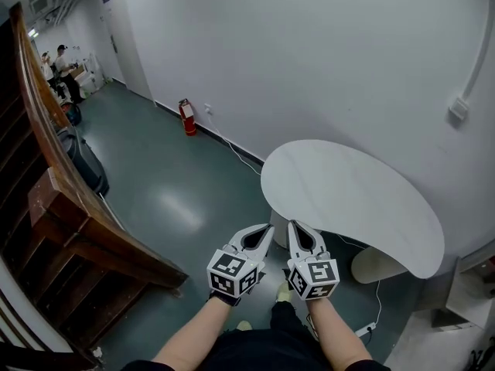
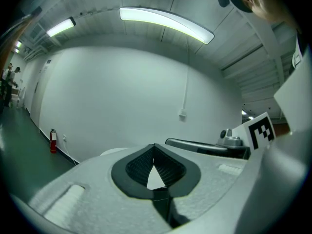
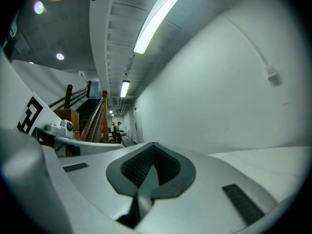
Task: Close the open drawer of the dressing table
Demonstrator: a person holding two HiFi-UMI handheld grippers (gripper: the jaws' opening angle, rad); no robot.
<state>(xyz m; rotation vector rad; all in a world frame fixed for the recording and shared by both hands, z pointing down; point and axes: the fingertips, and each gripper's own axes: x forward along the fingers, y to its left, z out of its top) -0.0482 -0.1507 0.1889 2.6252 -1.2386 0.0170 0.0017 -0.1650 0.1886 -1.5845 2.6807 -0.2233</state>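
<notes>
No drawer shows in any view. A white oval table top stands against the white wall, just beyond both grippers. My left gripper and right gripper are held side by side in front of the person, pointing level toward the table's near edge. In the left gripper view the left gripper has its tips meeting, with nothing between them. The right gripper is likewise shut and empty, and the table top lies to its right.
A dark wooden stair banister runs along the left. A black bag lies beside it. A red fire extinguisher stands by the far wall. People sit at the corridor's far end. A cable and power strip lie under the table.
</notes>
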